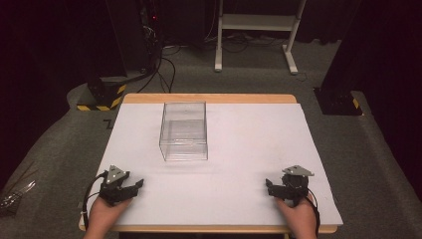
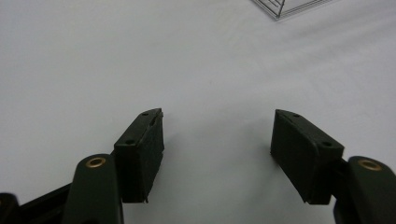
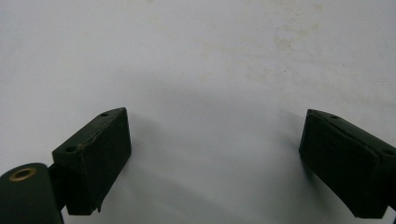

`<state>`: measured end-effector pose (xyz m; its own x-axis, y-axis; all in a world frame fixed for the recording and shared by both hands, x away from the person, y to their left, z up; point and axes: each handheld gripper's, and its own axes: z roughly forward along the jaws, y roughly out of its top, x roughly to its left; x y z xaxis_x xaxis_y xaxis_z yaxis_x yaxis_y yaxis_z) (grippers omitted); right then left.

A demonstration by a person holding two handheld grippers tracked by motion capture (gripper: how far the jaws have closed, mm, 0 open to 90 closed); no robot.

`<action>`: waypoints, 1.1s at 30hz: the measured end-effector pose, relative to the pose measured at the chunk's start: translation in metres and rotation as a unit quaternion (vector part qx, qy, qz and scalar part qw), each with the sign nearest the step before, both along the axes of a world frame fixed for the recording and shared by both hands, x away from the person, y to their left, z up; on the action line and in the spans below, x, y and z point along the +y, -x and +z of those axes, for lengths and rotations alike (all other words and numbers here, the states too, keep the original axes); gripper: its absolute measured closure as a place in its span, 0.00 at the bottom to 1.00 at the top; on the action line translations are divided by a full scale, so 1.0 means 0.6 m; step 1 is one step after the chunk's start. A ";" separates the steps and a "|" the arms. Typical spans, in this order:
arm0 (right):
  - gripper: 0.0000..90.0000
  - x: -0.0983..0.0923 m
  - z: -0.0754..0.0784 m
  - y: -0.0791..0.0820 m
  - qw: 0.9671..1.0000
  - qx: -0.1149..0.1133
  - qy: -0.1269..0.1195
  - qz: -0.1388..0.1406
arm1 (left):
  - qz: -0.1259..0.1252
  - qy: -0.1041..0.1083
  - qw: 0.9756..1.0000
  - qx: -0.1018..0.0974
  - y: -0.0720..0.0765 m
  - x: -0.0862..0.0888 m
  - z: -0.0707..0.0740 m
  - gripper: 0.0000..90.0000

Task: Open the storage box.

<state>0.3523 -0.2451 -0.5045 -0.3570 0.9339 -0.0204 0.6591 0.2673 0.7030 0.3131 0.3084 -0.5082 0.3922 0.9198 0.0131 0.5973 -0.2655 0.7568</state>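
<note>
Both claws wide, empty: left claw (image 1: 135,185) and right claw (image 1: 269,185) rest near the worktop (image 1: 249,144) front edge. Clear box (image 1: 183,131) sits centre-left, well apart, probably empty. Approach it slowly, left first, squared to its walls.

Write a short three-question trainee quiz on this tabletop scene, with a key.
1. True or false: the clear box lies nearer the left gripper than the right gripper.
2. The left gripper's jaws are: A) shut on the box, B) open with nothing between them, C) shut on nothing.
3. What covers the table?

Key: 1 true. 2 B. 3 A white sheet.
</note>
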 end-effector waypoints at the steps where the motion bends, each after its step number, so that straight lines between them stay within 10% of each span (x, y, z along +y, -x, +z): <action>1: 0.10 0.000 0.000 0.000 1.000 0.000 0.000 0.000 | 0.001 0.001 1.000 0.000 0.000 0.000 0.000 0.39; 33: 0.10 0.000 0.000 -0.001 1.000 0.000 0.001 0.000 | -0.005 -0.004 1.000 -0.011 0.003 -0.001 0.003 0.40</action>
